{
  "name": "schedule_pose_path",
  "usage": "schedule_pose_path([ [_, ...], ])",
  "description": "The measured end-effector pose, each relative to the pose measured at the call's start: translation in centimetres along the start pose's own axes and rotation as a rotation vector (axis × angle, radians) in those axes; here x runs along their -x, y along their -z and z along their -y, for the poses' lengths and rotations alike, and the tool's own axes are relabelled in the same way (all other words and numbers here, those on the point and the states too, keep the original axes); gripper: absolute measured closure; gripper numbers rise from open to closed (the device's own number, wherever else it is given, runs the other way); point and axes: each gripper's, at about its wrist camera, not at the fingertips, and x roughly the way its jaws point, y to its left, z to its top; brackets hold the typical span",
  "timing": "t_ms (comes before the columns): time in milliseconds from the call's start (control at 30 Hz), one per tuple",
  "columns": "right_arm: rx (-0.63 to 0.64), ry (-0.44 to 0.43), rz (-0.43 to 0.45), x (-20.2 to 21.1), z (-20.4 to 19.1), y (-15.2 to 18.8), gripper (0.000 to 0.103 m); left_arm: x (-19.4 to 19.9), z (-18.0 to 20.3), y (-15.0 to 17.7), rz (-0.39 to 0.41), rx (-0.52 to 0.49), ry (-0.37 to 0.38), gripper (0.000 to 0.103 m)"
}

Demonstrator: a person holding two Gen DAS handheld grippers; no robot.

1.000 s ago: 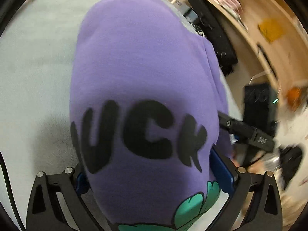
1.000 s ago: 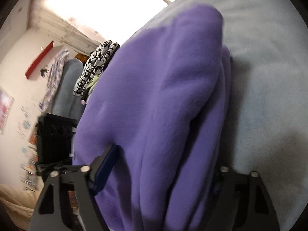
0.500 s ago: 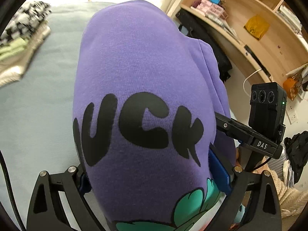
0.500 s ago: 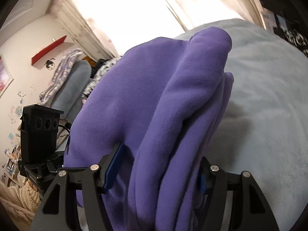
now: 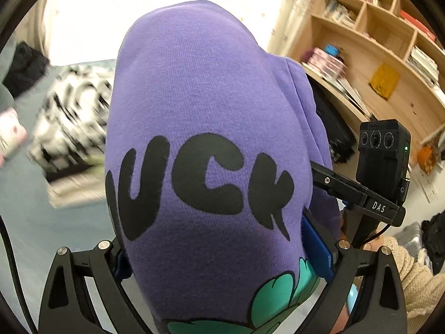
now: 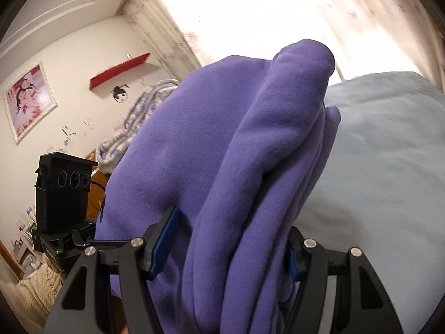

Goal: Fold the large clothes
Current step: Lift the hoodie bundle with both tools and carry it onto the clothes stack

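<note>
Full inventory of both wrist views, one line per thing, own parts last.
sweatshirt: 1, purple with black letters and green print, bunched between both sets of jaws
bed cover: 1, pale blue-grey, under and right of the sweatshirt
folded clothes: 1 blurred pile, black-and-white on top, on the bed at left
bookshelf: 1, light wood, right wall
wall shelf: 1, red, left wall
framed picture: 1, white frame, left wall
curtain: 1, pale, backlit
sleeve: 1, cream knit, lower right
left gripper: 1, black with blue pads, shut on the sweatshirt
right gripper: 1, black with blue pads, shut on the sweatshirt
</note>
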Motion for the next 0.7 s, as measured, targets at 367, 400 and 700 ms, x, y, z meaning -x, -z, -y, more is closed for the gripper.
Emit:
schedule_pose_path([
  [367,-0.099,-0.045,0.047,-22.2,1.2,-12.9,0.038,-2.8,-19.5,-17.1,-0.011,0.015,-0.063,0.006],
  [400,-0.115,-0.045,0.047,-22.9,2.2,-12.7,0.038,-3.9,-20.9,-17.8,-0.024,0.026,-0.068,0.006],
  [700,-0.244,0.052,-0.067,-34.4,9.9,-8.9,0.038,-13.6,-33.3,-17.7,-0.093,0.238,-0.016,0.000],
])
